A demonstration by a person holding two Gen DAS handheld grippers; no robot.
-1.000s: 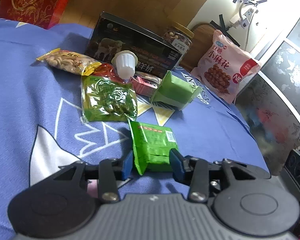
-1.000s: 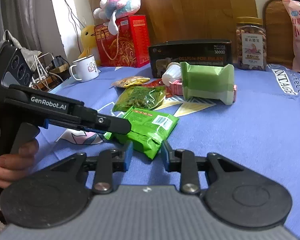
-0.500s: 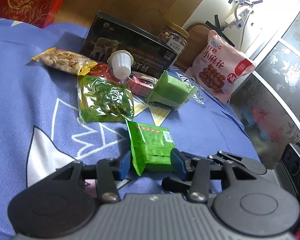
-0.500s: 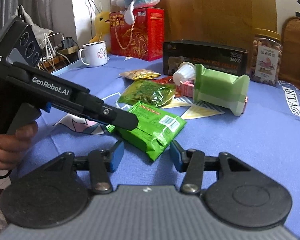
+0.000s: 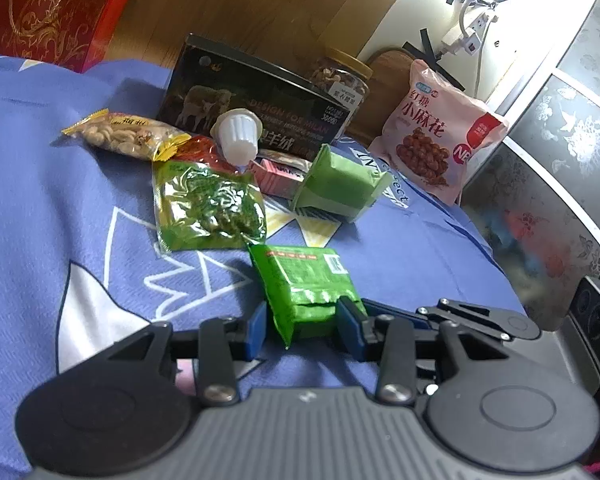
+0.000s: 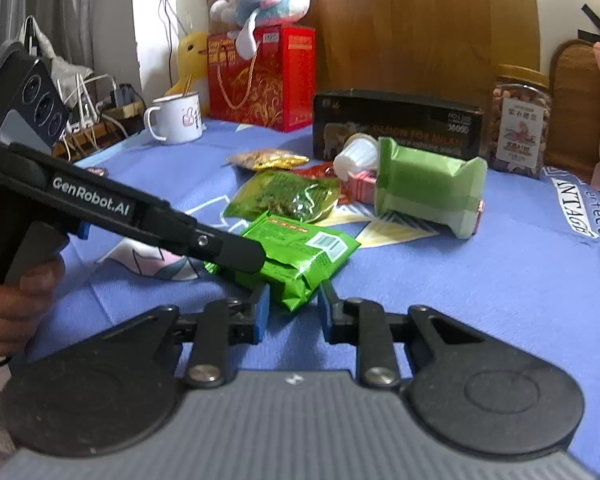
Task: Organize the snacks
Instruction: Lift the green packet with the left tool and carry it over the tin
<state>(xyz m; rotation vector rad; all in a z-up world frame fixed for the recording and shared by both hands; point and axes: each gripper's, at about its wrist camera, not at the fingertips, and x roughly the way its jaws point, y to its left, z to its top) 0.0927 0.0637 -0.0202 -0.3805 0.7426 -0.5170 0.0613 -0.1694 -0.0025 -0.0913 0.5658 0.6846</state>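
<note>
Contact now: our right tool (image 6: 290, 306) has narrowed around the green snack packet (image 6: 300, 258), left tool (image 5: 300, 326) grasping its other end, lift ready.

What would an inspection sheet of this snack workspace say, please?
Surface: blue printed cloth, packets spread on it.
Job's things: bright green foil packet lies nearest; clear green snack bag and yellow peanut bag behind it.
Clutter: white enamel mug, pastel plush toy.
Grippers: left gripper and right gripper both straddle the foil packet; grip unclear.
Cables: white cables near the mug.
Surroundings: wooden wall panel.
</note>
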